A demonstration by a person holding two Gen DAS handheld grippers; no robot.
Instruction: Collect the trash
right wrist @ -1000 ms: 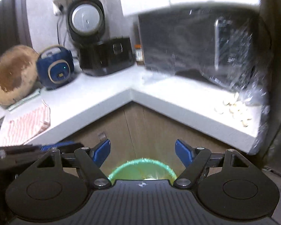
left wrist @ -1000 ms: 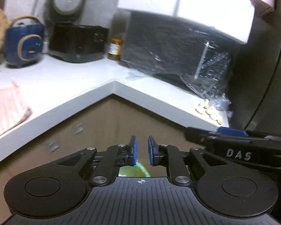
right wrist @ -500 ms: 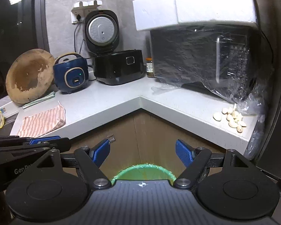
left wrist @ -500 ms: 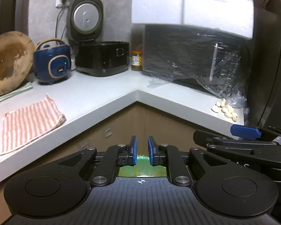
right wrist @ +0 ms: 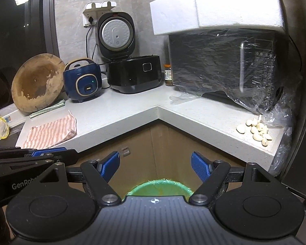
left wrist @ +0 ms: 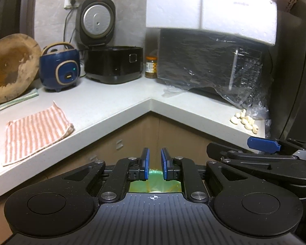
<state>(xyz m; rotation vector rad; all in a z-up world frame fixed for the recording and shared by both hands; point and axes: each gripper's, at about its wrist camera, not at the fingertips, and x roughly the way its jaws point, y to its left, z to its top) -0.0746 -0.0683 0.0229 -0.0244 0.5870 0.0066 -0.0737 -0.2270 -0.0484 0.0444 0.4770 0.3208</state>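
Note:
A bin lined with a green bag [right wrist: 159, 187] stands on the floor in front of the corner cabinet, just below both grippers; in the left wrist view only a patch of the green bag [left wrist: 155, 185] shows behind the fingers. My left gripper [left wrist: 154, 160] is shut down to a narrow slit with nothing in it. My right gripper [right wrist: 155, 163] stands open and empty above the bin. Loose garlic cloves [right wrist: 255, 129] lie at the counter's right end beside crumpled clear plastic [right wrist: 279, 114]. Each gripper shows at the edge of the other's view.
An L-shaped white counter [right wrist: 120, 114] carries a pink striped cloth [right wrist: 51, 132], a round wooden board [right wrist: 36, 83], a blue cooker [right wrist: 82, 81], a black cooker with its lid up [right wrist: 132, 73], a jar [right wrist: 168, 75] and a plastic-wrapped microwave [right wrist: 230, 65] with foam blocks [right wrist: 214, 6] on top.
Both views swung left and up and went from blurred to sharp, so more of the counter and wall shows. Both grippers kept their openings.

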